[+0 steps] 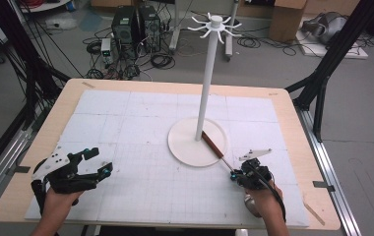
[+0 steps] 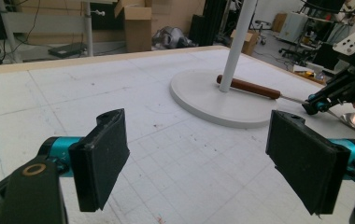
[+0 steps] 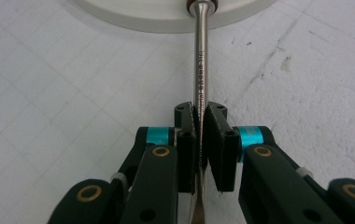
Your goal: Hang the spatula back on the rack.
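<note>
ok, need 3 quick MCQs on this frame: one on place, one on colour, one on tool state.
1. Where does the brown wooden handle of the steel spoon rest?
A. on the round white stand base
B. on the floor
C. on a hook at the top of the stand

2. What colour is the stand's pole?
A. black
B. white
C. red

3. How is the right tool?
A. wide open over bare table
B. shut on the spoon's metal shaft
C. shut on the pole

Key: 1 A, the handle lies across the base by the pole. 2 B, pole and base are white. 3 B, the pads press the shaft; the left tool stands open.
</note>
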The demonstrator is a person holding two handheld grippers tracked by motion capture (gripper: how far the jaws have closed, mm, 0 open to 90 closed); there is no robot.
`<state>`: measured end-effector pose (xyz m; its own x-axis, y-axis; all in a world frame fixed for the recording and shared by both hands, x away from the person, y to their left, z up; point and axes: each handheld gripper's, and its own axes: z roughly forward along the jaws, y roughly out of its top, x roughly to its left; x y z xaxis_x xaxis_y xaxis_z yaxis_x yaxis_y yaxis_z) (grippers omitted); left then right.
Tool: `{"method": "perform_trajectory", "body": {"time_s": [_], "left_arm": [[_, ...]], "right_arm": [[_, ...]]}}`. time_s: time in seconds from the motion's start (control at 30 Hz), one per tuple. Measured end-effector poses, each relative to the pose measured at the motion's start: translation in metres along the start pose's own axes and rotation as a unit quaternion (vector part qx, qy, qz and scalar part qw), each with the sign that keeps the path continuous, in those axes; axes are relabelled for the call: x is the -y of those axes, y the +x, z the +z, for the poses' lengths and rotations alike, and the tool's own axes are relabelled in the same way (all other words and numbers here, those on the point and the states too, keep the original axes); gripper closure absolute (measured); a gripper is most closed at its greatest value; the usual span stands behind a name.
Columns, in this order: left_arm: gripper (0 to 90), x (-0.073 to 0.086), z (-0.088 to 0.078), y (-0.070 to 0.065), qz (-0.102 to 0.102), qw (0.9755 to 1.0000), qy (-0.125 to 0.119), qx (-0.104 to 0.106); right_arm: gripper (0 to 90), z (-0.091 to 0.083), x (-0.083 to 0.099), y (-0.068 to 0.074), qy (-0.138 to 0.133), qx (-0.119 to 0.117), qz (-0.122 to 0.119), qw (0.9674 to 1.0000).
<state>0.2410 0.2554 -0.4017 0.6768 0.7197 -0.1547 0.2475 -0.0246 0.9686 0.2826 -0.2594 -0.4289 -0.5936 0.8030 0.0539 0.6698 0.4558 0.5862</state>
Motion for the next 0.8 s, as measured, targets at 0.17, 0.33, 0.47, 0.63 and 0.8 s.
{"method": "perform_trajectory", "body": {"time_s": [0.17,0.33,0.47,0.63,0.8], "left_arm": [[21.2,0.000,0.000,0.000,0.000,1.0000,0.001,0.000],[21.2,0.000,0.000,0.000,0.001,1.0000,0.002,0.000],[21.2,0.000,0.000,0.000,0.001,1.0000,0.003,0.000],[21.2,0.000,0.001,-0.001,0.001,1.0000,0.003,0.000],[21.2,0.000,0.001,-0.001,0.000,1.0000,0.002,0.001]], "right_arm": [[84.0,0.000,0.002,-0.005,-0.006,-0.015,0.022,0.9996],[84.3,-0.001,0.003,-0.006,-0.012,-0.016,0.026,0.9995],[84.3,-0.007,0.006,-0.011,-0.024,-0.014,0.043,0.9987],[84.3,-0.018,0.010,-0.017,-0.048,-0.008,0.061,0.9969],[84.2,-0.031,0.015,-0.021,-0.081,-0.006,0.075,0.9939]]}}
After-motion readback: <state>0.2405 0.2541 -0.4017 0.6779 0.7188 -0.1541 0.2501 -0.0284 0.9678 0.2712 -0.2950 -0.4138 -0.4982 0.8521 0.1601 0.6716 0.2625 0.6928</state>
